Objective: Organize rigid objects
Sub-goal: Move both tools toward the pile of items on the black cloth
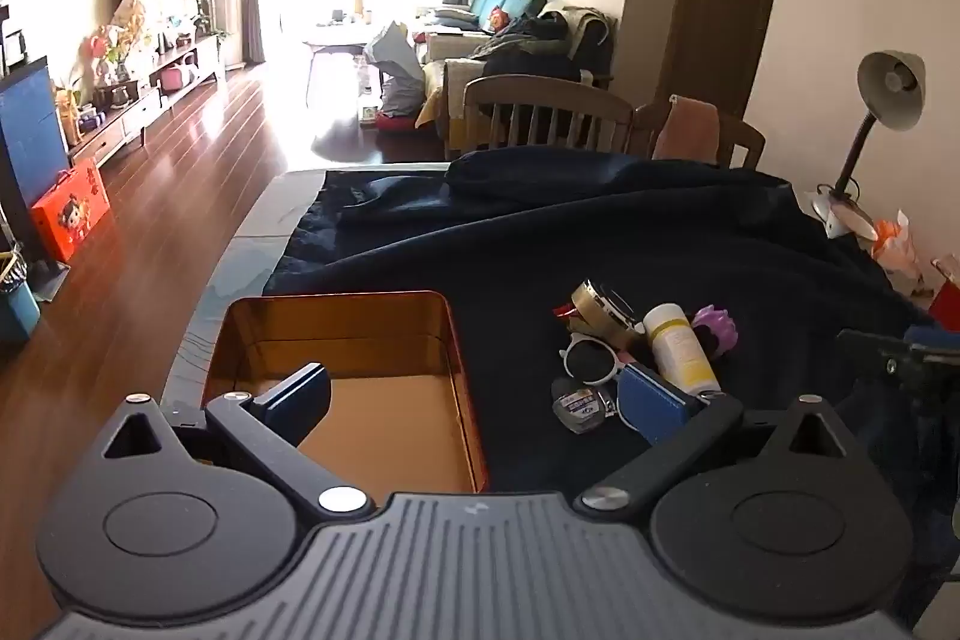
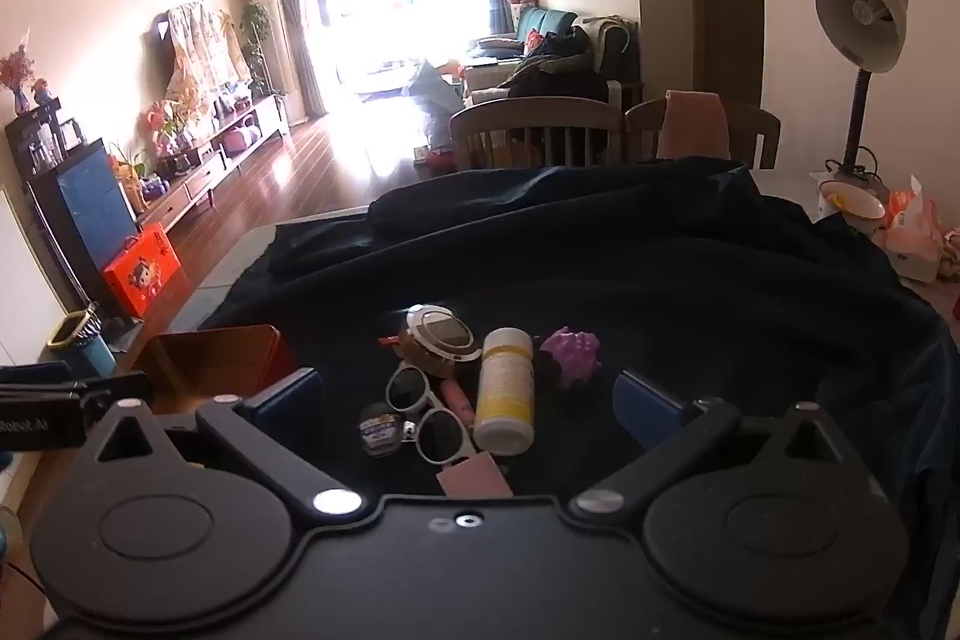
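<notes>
A pile of small objects lies on the dark blue cloth: a white and yellow bottle (image 2: 505, 391), white sunglasses (image 2: 423, 412), a round gold compact mirror (image 2: 441, 331), a purple toy (image 2: 573, 349), a small round tin (image 2: 379, 427) and a pink card (image 2: 474, 478). An open orange metal box (image 1: 360, 400) stands to the left of the pile; it also shows in the right wrist view (image 2: 210, 364). My left gripper (image 1: 477, 400) is open and empty above the box's right edge. My right gripper (image 2: 468, 400) is open and empty just above the pile. The bottle (image 1: 681, 349) and sunglasses (image 1: 591, 364) also show in the left wrist view.
The cloth (image 2: 660, 268) covers the table and bunches up at the far side. Two wooden chairs (image 2: 540, 130) stand behind the table. A desk lamp (image 2: 861, 40), a bowl (image 2: 849, 205) and tissue packs sit at the right edge. The table's left edge (image 1: 240, 268) drops to the floor.
</notes>
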The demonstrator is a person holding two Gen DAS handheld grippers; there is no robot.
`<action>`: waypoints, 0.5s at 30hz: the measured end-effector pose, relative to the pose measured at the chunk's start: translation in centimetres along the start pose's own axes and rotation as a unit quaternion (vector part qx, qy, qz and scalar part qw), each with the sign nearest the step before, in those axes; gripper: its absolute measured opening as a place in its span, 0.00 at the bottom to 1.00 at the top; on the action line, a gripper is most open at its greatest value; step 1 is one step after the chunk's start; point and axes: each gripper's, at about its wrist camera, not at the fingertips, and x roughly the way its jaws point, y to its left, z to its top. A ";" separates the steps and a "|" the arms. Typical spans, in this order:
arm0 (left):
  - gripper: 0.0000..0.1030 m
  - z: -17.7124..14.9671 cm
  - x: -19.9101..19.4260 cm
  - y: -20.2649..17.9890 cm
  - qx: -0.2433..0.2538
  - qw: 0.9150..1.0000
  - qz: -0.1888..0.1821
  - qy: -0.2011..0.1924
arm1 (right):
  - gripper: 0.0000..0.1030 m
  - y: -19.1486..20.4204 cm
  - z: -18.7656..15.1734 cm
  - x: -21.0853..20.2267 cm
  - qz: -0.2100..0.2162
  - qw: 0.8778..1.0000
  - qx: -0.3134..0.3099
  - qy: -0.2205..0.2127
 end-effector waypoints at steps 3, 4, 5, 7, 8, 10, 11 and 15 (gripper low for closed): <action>1.00 0.1 0.3 -0.3 0.010 1.000 0.017 0.007 | 1.00 -0.2 0.1 0.1 0.012 1.000 0.001 0.001; 1.00 -0.1 0.6 -1.2 0.020 0.999 0.028 0.009 | 1.00 -0.3 0.1 0.2 0.020 1.000 0.001 0.002; 1.00 0.3 0.6 -1.4 0.010 1.000 0.022 0.008 | 1.00 -0.5 0.2 0.3 0.024 1.000 0.000 0.000; 1.00 0.6 -0.1 -1.7 -0.002 1.000 0.016 -0.004 | 1.00 -0.9 0.6 0.1 0.024 1.000 -0.004 0.000; 1.00 0.4 -0.4 -1.3 -0.011 1.000 0.006 -0.011 | 1.00 -1.1 0.7 0.0 0.029 1.000 -0.008 0.001; 1.00 0.6 -0.7 -1.7 -0.011 1.000 -0.004 -0.016 | 1.00 -0.6 0.9 0.2 0.031 0.999 -0.025 0.000; 1.00 0.5 -0.7 -2.1 -0.009 1.000 -0.013 -0.018 | 1.00 -0.8 0.9 0.3 0.033 0.999 -0.027 -0.002; 1.00 0.6 -0.9 -3.1 -0.002 0.999 -0.028 -0.029 | 1.00 -0.8 1.3 0.9 0.041 0.998 -0.038 0.002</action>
